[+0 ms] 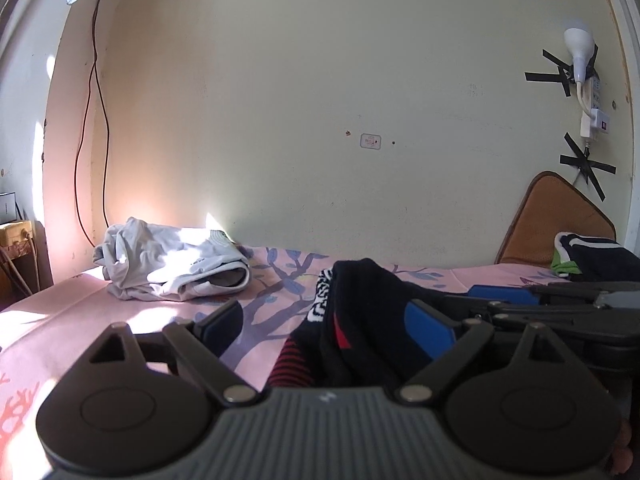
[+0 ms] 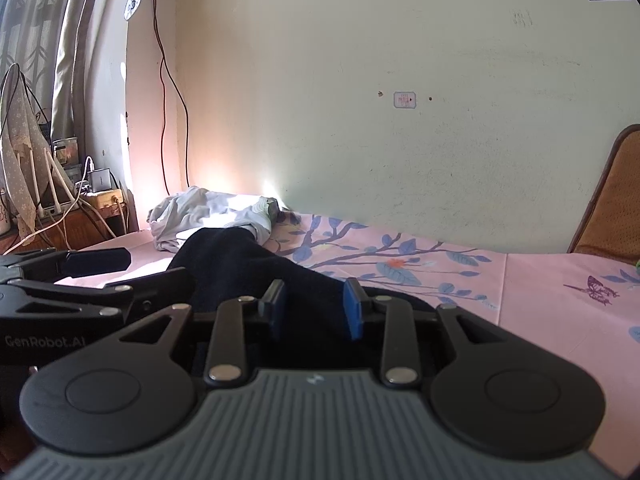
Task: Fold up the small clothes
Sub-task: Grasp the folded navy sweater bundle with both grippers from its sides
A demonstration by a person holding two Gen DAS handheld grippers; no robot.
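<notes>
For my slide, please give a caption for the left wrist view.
Open left tool around a dark patterned garment on the pink floral bedsheet.

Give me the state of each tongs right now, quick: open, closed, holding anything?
Left tongs: open wide, dark garment between the pads, not gripped.
Right tongs: partly closed over the dark garment; grip cannot be told.

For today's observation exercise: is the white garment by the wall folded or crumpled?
Crumpled. The white garment lies in a loose, wrinkled heap on the pink bedsheet, without flat layers or straight edges.
</notes>
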